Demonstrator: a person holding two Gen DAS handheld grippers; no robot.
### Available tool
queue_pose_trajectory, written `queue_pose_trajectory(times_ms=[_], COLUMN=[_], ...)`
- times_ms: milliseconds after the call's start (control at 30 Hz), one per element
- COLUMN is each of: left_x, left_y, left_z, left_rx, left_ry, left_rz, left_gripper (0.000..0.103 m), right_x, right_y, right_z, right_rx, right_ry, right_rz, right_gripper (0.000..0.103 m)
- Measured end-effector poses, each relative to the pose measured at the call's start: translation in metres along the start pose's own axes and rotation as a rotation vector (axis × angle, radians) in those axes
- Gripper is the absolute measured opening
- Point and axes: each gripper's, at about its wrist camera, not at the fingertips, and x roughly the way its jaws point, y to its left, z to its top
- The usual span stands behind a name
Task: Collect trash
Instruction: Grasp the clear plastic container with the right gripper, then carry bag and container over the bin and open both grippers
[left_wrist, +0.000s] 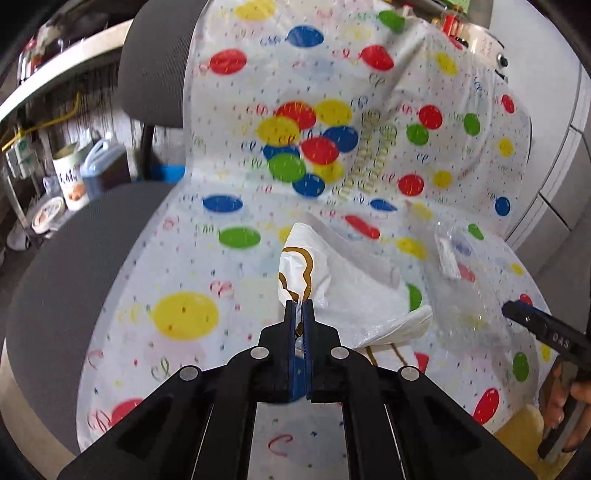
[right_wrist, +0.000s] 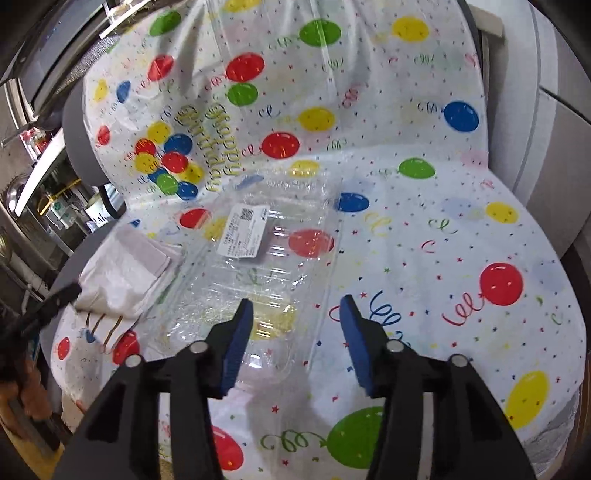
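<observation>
A white plastic bag (left_wrist: 354, 288) with brown printed lines lies on a balloon-print sheet (left_wrist: 184, 258) draped over a chair. My left gripper (left_wrist: 300, 308) is shut on the bag's near edge. The bag also shows in the right wrist view (right_wrist: 118, 273), at the left. A clear plastic clamshell container (right_wrist: 266, 266) with a white label lies next to the bag; it shows faintly in the left wrist view (left_wrist: 458, 280). My right gripper (right_wrist: 297, 306) is open just above the container's near end, its left finger over the container and its right finger over the sheet.
The grey chair (left_wrist: 55, 266) carries the sheet on seat and backrest. A shelf with tins and a blue jug (left_wrist: 99, 166) stands at the left. Grey cabinet fronts (right_wrist: 561, 155) stand at the right.
</observation>
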Motion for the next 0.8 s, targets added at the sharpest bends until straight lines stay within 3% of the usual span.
queue_pose_trajectory(times_ms=[133, 200, 267, 300, 433, 600, 800], left_x=[0.004, 0.010, 0.016, 0.015, -0.009, -0.041, -0.066], left_y=[-0.003, -0.004, -0.004, -0.004, -0.012, -0.033, -0.091], left_z=[-0.007, -0.008, -0.010, -0.010, -0.003, 0.014, 0.024], left_rx=[0.035, 0.046, 0.045, 0.041, 0.054, 0.061, 0.131], left_ry=[0.027, 0.050, 0.074, 0.070, -0.028, -0.125, -0.197], left_rz=[0.022, 0.031, 0.028, 0.023, -0.004, -0.076, -0.173], left_gripper=[0.005, 0.009, 0.008, 0.005, 0.004, 0.004, 0.004], right_x=[0.023, 0.031, 0.030, 0.025, -0.007, -0.055, -0.108], right_y=[0.003, 0.003, 0.003, 0.003, -0.002, -0.018, -0.060], right_z=[0.005, 0.005, 0.006, 0.008, 0.014, 0.018, 0.009], right_rx=[0.006, 0.022, 0.036, 0.043, 0.055, 0.066, 0.104], right_ry=[0.041, 0.051, 0.040, 0.021, -0.079, -0.183, -0.267], right_rz=[-0.026, -0.021, -0.025, -0.020, 0.001, -0.017, -0.101], right_gripper=[0.044, 0.037, 0.021, 0.018, 0.007, 0.007, 0.007])
